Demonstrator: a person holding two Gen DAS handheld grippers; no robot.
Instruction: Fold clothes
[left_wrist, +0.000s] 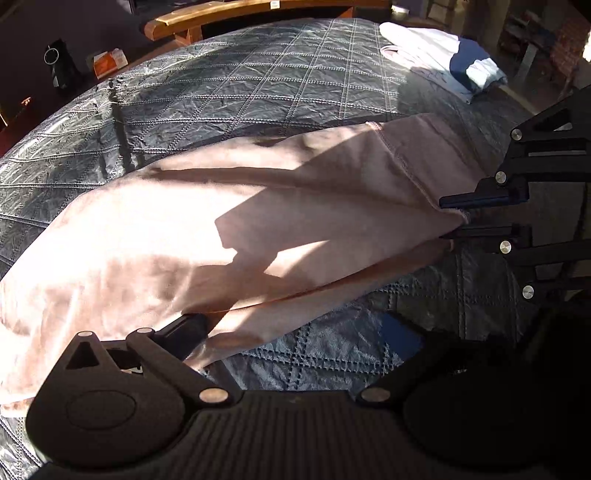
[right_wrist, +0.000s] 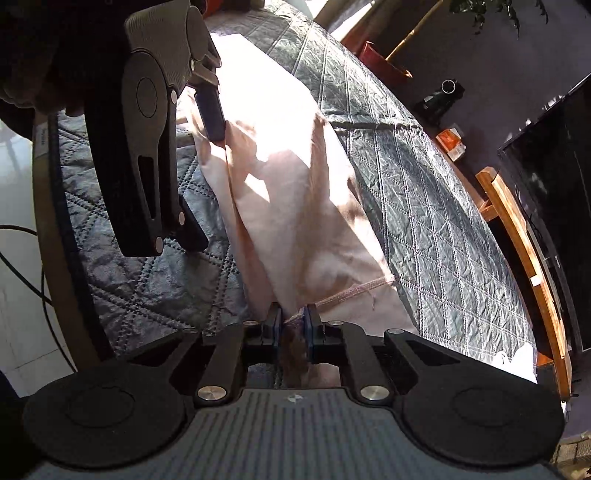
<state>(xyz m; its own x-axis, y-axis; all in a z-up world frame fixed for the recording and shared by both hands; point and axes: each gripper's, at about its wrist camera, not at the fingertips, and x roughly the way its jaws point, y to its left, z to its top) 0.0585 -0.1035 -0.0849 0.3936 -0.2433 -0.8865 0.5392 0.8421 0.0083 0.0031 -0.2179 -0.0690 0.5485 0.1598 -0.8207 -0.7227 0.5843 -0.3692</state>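
A pale pink garment (left_wrist: 207, 229) lies stretched across a grey quilted bedspread (left_wrist: 258, 85). In the left wrist view my left gripper (left_wrist: 295, 328) has one finger (left_wrist: 184, 328) under the garment's near edge, the other finger lies wide at the right, so it looks open. My right gripper (left_wrist: 452, 218) shows at the right, shut on the garment's hemmed corner. In the right wrist view my right gripper (right_wrist: 291, 325) pinches the hem of the pink garment (right_wrist: 288, 177), and my left gripper (right_wrist: 207, 155) reaches in at the upper left, one finger (right_wrist: 212, 114) touching the cloth.
A folded stack of white and navy clothes (left_wrist: 443, 55) sits at the bed's far right corner. A wooden frame (left_wrist: 229, 14) borders the bed. A dark TV (right_wrist: 554, 184) and an orange box (right_wrist: 450, 142) stand beyond the bed. A cable (right_wrist: 22, 258) runs on the floor.
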